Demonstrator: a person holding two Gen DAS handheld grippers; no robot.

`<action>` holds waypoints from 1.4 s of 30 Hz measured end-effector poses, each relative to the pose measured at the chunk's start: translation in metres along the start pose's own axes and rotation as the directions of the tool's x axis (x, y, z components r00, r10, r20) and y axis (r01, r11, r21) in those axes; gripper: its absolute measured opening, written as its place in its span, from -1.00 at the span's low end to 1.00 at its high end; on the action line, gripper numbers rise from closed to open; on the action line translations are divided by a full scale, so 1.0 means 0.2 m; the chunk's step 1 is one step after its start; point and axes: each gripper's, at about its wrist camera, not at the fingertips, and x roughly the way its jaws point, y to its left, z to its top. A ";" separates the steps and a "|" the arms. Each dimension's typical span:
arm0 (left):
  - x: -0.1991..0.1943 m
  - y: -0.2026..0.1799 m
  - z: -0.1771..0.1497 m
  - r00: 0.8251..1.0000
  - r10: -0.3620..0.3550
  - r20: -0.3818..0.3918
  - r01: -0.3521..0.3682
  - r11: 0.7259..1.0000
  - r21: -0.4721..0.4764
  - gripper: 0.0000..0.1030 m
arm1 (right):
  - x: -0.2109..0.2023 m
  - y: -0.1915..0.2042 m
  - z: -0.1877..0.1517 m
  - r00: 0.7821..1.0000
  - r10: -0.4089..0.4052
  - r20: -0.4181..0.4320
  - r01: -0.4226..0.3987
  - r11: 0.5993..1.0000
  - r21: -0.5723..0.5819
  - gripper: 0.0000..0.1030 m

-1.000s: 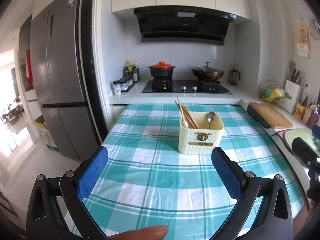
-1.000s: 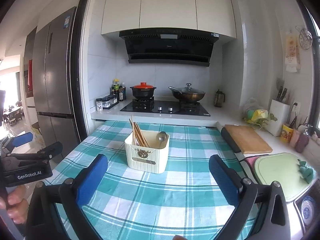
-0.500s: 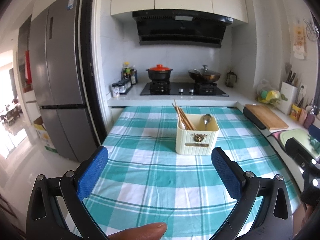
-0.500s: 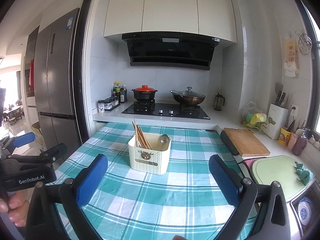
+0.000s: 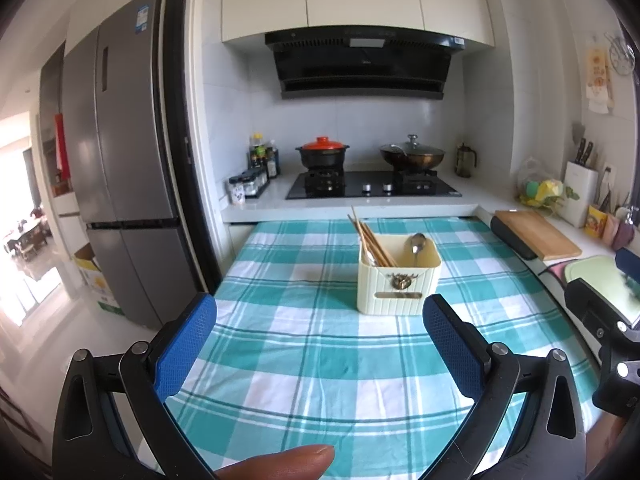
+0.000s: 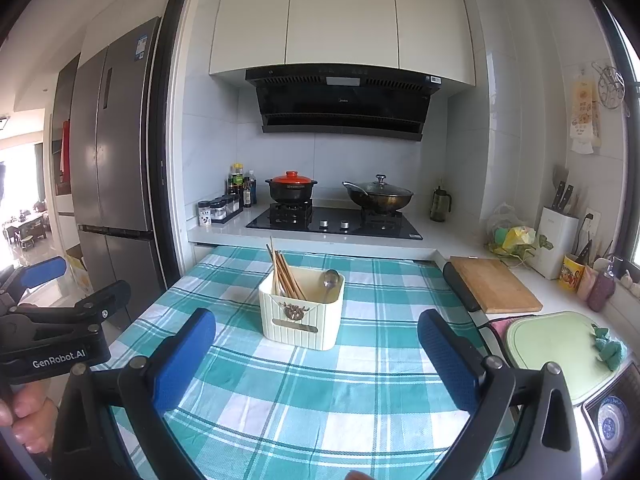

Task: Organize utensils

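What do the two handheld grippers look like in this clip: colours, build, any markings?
Both match: the left gripper and right gripper have black angular frames with triangular cut-outs and silver pivot bolts, and rounded blue pads with a fine dotted texture. White "GenRobot.AI" lettering marks the left one's body. No cables or sleeves show.

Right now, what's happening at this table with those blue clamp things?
A person holds a hand-held claw in each hand over a checked tablecloth. Both the left claw and the right claw are open and empty. Ahead sits a cream holder, with chopsticks and a spoon standing in it. Nothing is being gripped.
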 end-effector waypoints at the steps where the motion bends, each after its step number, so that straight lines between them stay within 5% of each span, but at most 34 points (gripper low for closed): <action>1: 0.00 0.00 0.00 1.000 0.000 0.000 0.000 1.000 -0.001 1.00 | 0.00 0.00 0.00 1.000 0.000 0.001 0.000 1.000 -0.001 1.00; 42: -0.01 0.01 0.00 1.000 0.001 0.001 -0.001 1.000 0.000 1.00 | -0.05 0.04 0.00 1.000 0.012 0.009 -0.012 1.000 -0.014 1.00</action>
